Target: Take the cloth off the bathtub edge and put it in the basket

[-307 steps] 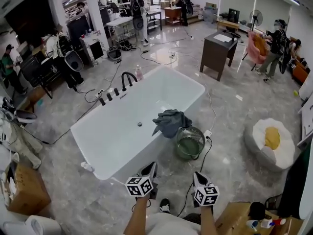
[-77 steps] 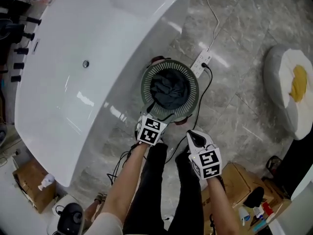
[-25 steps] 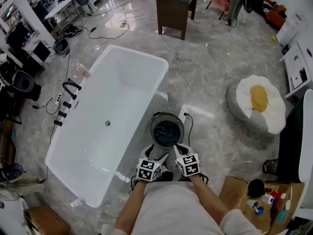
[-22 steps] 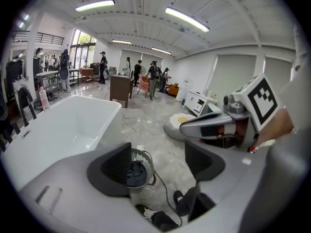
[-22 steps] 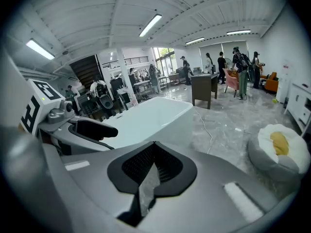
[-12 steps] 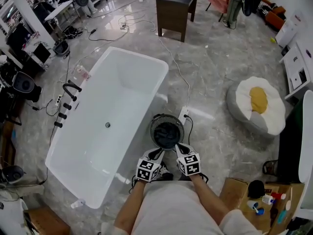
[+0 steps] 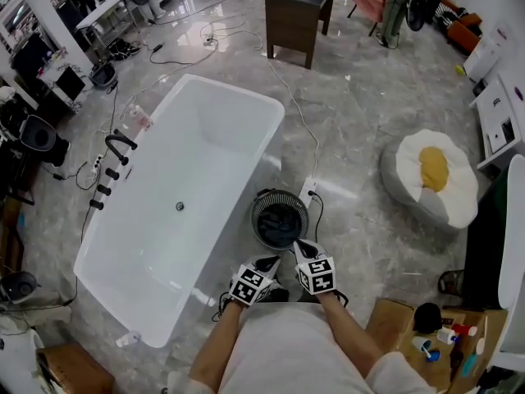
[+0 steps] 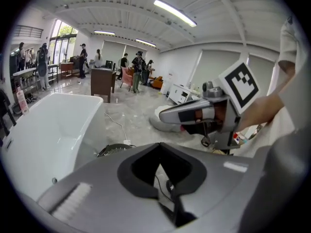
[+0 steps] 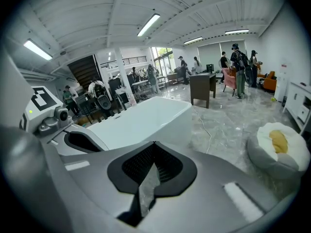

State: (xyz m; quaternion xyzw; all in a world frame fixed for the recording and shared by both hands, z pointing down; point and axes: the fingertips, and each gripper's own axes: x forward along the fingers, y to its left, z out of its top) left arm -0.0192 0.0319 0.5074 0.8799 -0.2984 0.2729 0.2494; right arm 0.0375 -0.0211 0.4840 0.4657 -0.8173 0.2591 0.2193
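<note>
While abreast near the basket (image 7: 255,217), left hand-held gripper (image 7: 269,263), right hand-held gripper (image 7: 301,247) (both pressed together).

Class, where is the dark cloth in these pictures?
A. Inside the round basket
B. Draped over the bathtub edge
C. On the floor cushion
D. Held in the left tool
A: the cloth lies inside the basket standing on the floor beside the bathtub.

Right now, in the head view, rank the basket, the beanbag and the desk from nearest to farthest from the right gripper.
From the right gripper:
1. Basket, just ahead of it, beside the tub.
2. Beanbag, off to the right on the floor.
3. Desk, far ahead, past the tub.
</note>
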